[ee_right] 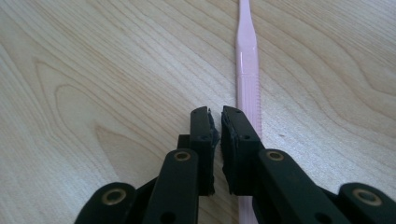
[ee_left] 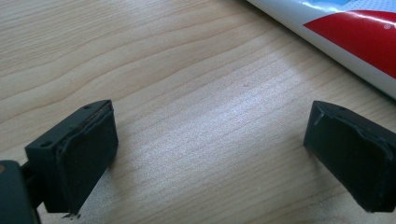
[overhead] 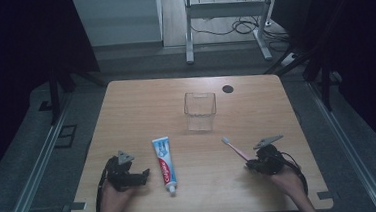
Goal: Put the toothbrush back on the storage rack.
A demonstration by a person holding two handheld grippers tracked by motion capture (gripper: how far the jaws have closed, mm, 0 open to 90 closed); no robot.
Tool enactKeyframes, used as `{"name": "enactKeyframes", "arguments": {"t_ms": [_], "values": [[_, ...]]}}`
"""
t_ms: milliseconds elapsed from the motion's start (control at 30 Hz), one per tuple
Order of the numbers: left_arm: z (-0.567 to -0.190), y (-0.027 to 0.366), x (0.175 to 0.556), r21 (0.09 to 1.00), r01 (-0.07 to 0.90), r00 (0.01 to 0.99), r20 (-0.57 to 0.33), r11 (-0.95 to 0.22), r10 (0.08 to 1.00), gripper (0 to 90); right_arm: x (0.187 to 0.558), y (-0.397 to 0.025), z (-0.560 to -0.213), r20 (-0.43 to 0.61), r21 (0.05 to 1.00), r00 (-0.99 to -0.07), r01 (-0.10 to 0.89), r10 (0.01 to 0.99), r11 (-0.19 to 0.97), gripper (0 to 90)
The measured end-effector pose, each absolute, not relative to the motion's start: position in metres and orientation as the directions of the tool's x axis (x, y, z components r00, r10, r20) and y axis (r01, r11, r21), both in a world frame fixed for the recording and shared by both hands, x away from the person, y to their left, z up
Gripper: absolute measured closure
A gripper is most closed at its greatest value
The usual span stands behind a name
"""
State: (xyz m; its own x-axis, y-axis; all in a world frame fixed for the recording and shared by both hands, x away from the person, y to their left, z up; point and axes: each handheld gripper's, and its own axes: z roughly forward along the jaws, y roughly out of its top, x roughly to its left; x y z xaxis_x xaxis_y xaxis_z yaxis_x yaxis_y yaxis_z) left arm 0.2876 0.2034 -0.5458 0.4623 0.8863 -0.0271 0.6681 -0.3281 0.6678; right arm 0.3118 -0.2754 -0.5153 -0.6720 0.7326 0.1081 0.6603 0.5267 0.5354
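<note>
Near the table's (overhead: 126, 105) right edge, closed right fingers (ee_right: 233, 140) beside the toothbrush (ee_right: 247, 60) could knock it aside; left fingers (ee_left: 84, 154) are spread wide.

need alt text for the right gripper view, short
The right tool, its two black jaws nearly closed with nothing between them, hovers low over a light wooden table. A pink plastic toothbrush handle lies on the wood just beside the right-hand jaw and runs away toward the top of the frame.

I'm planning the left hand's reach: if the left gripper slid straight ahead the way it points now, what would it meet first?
Probably the toothpaste tube. The left gripper, jaws wide open, points toward it across bare table, and the tube lies just ahead in its own view, slightly off to one side.
</note>
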Motion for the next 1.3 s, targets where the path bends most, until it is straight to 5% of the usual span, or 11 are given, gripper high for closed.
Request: {"name": "enactKeyframes", "arguments": {"t_ms": [433,1300], "values": [[-0.546,0.203,0.288,0.67,0.668,0.46,-0.03,-0.324,0.887,3.1,0.319,-0.274,-0.495,0.076,0.488,-0.677,0.666,0.732,0.565,70.2],[-0.546,0.203,0.288,0.669,0.669,0.46,-0.03,-0.324,0.887,3.1,0.37,-0.239,-0.49,0.043,0.214,-0.711,0.693,0.702,0.689,70.2]]}}
